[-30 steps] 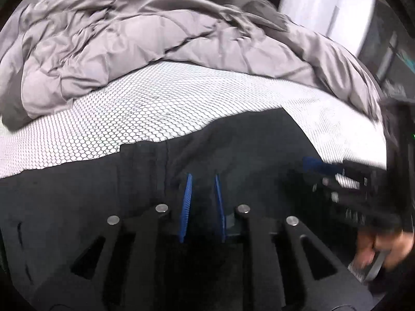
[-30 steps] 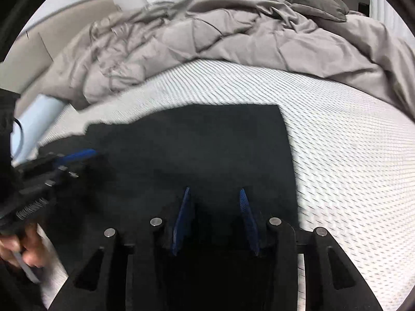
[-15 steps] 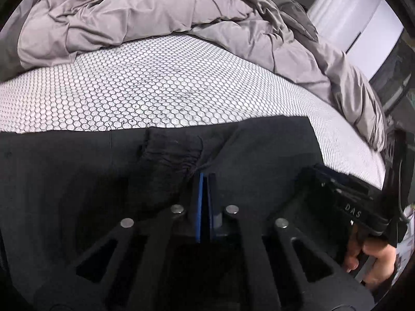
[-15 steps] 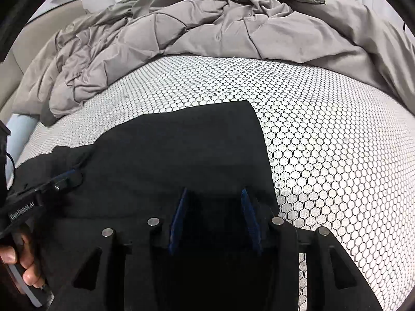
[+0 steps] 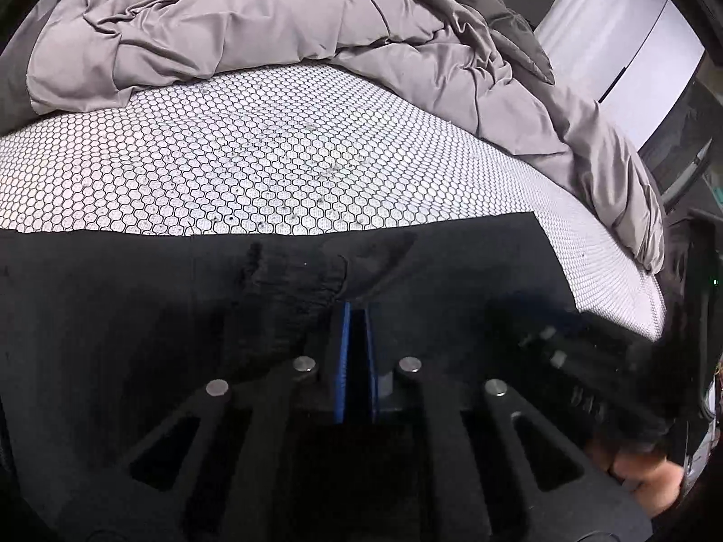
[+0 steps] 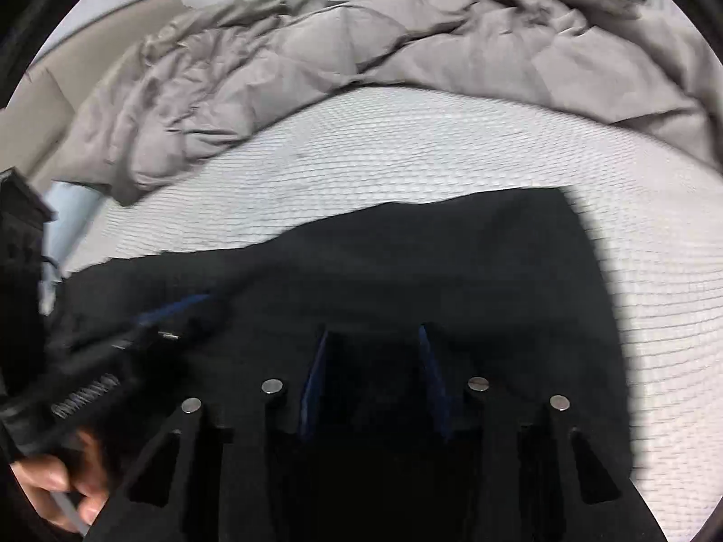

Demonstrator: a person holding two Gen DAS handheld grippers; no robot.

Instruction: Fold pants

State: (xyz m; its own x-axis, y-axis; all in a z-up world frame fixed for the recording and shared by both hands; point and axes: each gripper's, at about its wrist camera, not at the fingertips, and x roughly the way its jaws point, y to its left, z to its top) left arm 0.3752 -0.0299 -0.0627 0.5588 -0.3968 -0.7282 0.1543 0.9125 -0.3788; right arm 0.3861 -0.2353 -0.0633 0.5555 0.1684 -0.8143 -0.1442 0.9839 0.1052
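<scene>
Black matte pants [image 5: 452, 271] lie flat on a white honeycomb-mesh mattress [image 5: 271, 171], filling the 6 o'clock half of both my views; a rumpled grey quilted duvet [image 5: 226, 22] heaps at 12 o'clock. My left tongs [image 5: 356, 311] are pinched together on a puckered ridge of the pants. My right tongs [image 6: 373, 338] stand partly apart and are closing, dark cloth between the blue pads, which I cannot see pressing it.
</scene>
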